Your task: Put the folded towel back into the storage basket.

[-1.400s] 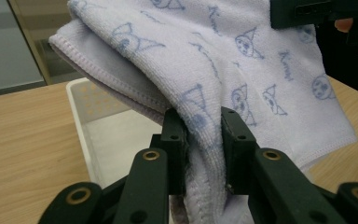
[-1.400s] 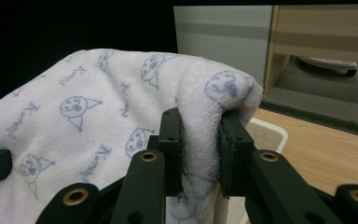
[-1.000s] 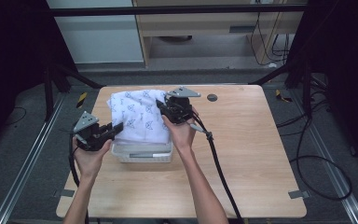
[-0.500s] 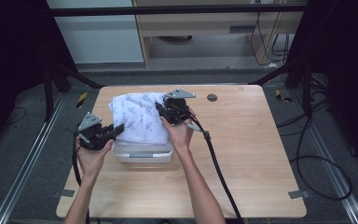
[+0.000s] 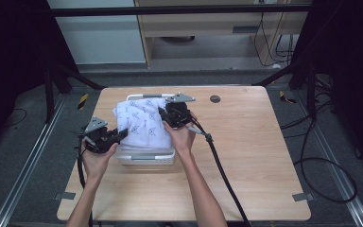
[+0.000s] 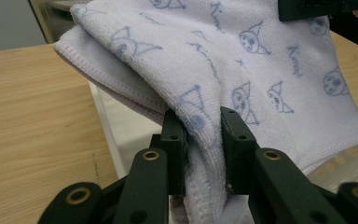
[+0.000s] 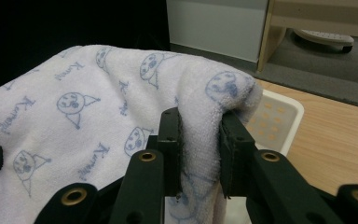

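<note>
Wooden table (image 5: 264, 156) on grey carpet floor (image 5: 335, 198). Metal rails (image 5: 23, 175) run along both sides. Pale cabinet (image 5: 99, 33) and wooden shelf unit (image 5: 208, 28) stand behind. Loose cables (image 5: 321, 161) at right. Surroundings dim.

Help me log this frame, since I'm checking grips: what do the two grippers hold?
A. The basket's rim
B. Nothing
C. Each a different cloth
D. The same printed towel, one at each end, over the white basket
D: the left gripper and the right gripper each have their jaws pinched on a fold of the one printed towel, which hangs over the white basket.
</note>
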